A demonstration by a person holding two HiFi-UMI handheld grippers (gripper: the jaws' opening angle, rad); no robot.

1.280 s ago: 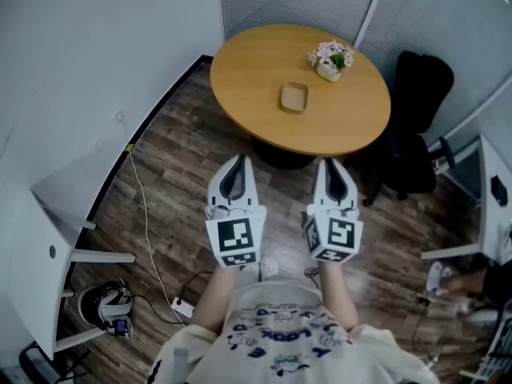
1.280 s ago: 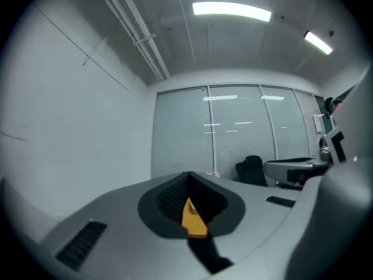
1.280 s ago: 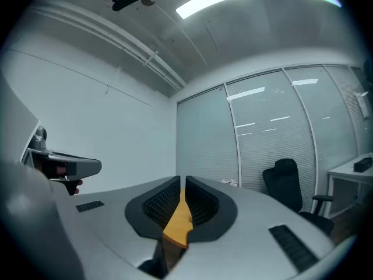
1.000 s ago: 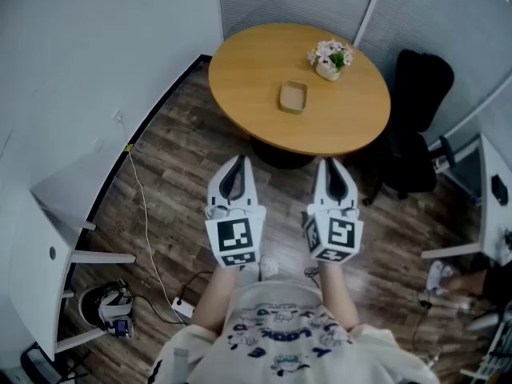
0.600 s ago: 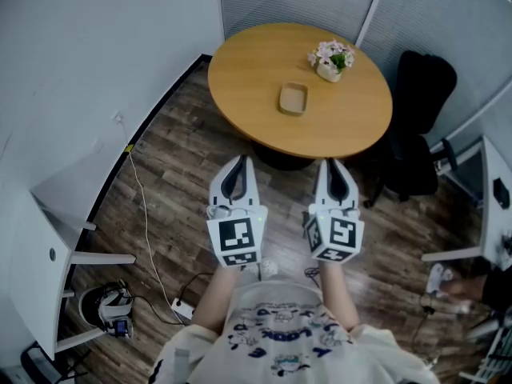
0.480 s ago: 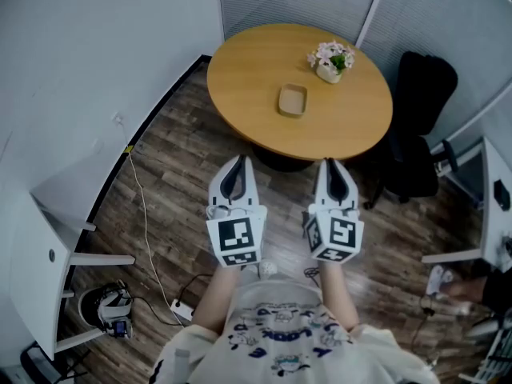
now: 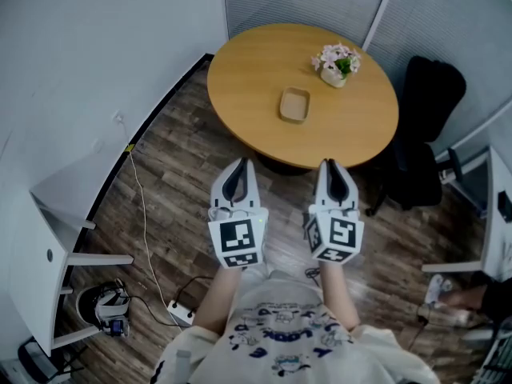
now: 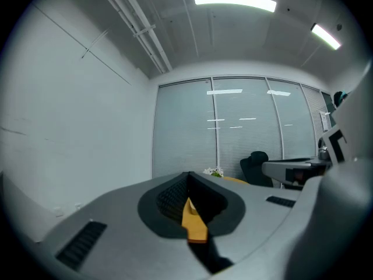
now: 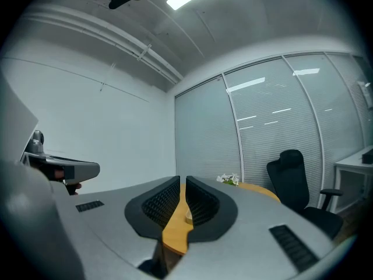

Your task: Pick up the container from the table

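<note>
A small shallow tan container (image 7: 294,105) lies near the middle of a round wooden table (image 7: 248,70). Both grippers are held side by side over the floor, short of the table's near edge, pointing level at it. My left gripper (image 7: 238,165) is shut and holds nothing; its tips (image 8: 187,177) meet in the left gripper view. The jaws of my right gripper (image 7: 330,165) stand close together with only a thin slit (image 9: 182,179) and nothing in them. Through that slit a strip of the table top shows, with the container (image 9: 189,216) as a small pale shape.
A pot of pink flowers (image 7: 336,64) stands behind and right of the container. A black office chair (image 7: 428,126) is at the table's right. White desks stand at the left (image 7: 56,238) and right (image 7: 496,214). A cable (image 7: 144,206) and power strip (image 7: 180,314) lie on the floor.
The table with the container has slid a little lower and nearer in the head view. Both grippers keep their place in the picture and stay shut.
</note>
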